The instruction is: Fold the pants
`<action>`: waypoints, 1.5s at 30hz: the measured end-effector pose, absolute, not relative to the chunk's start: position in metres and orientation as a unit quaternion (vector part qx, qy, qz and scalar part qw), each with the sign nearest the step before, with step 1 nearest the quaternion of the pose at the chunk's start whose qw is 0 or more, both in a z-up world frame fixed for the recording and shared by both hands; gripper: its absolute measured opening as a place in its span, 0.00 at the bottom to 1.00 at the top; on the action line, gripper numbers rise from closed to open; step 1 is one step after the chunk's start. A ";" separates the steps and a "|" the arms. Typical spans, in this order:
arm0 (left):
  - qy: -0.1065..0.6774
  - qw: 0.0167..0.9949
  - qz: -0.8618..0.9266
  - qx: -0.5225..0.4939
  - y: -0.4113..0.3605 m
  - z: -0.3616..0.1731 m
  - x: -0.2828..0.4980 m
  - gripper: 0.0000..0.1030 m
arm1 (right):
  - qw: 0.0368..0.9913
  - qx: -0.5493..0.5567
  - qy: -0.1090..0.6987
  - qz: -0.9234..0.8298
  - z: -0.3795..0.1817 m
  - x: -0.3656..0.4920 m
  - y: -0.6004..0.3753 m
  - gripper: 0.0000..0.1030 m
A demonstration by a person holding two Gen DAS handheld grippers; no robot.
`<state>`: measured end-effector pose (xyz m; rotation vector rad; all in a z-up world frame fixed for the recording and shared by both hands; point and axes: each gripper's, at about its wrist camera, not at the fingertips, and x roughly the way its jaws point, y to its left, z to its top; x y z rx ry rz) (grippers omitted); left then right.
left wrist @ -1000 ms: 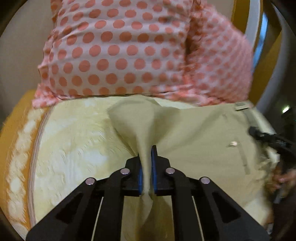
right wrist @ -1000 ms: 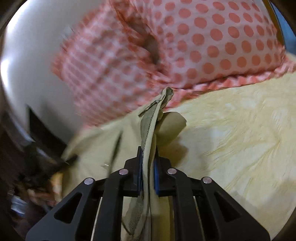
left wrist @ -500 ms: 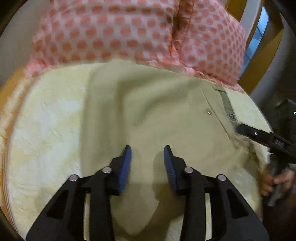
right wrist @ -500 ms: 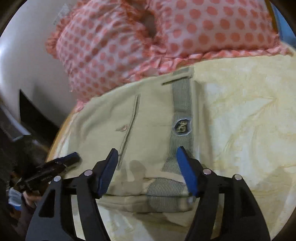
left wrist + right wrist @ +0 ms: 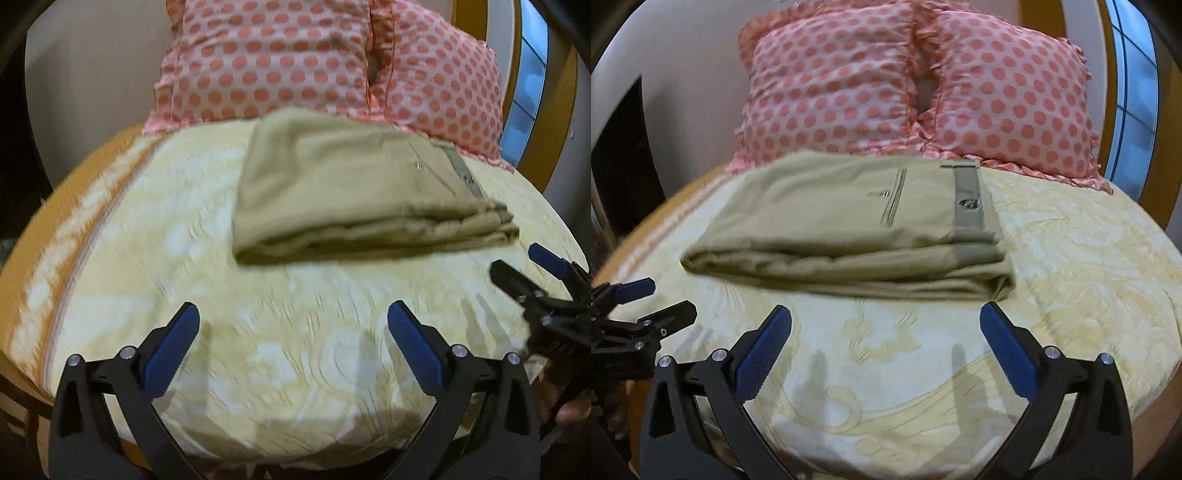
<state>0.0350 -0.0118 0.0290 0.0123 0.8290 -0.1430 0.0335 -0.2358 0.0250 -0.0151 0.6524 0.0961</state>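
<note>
The khaki pants (image 5: 351,192) lie folded in a flat stack on the yellow bedspread (image 5: 288,332), close to the pillows. In the right wrist view the pants (image 5: 849,225) show a grey waistband strip with a badge on top. My left gripper (image 5: 293,326) is open and empty, hovering over the bedspread short of the stack. My right gripper (image 5: 886,326) is open and empty, also short of the stack. The right gripper also shows at the right edge of the left wrist view (image 5: 535,273). The left gripper shows at the left edge of the right wrist view (image 5: 646,299).
Two pink polka-dot pillows (image 5: 916,92) stand against the wall behind the pants. An orange border of the bed (image 5: 55,221) runs along the left. A yellow-framed window (image 5: 1134,92) is at the far right.
Both grippers let go of the pants, opened wide and drew back toward the near side of the bed. The pants now lie folded and still.
</note>
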 end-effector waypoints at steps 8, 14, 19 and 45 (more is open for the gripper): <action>0.387 0.920 -0.047 0.030 -0.016 0.023 0.028 0.98 | 0.944 0.015 0.329 0.033 0.007 0.028 -0.235 0.99; 0.375 0.925 -0.046 0.029 -0.015 0.021 0.025 0.98 | 0.949 0.011 0.314 0.022 0.004 0.025 -0.234 0.99; 0.373 0.926 -0.046 0.029 -0.015 0.020 0.025 0.98 | 0.952 0.010 0.305 0.022 0.003 0.024 -0.234 0.99; 0.372 0.927 -0.046 0.029 -0.014 0.020 0.025 0.98 | 0.952 0.011 0.306 0.020 0.003 0.025 -0.232 0.99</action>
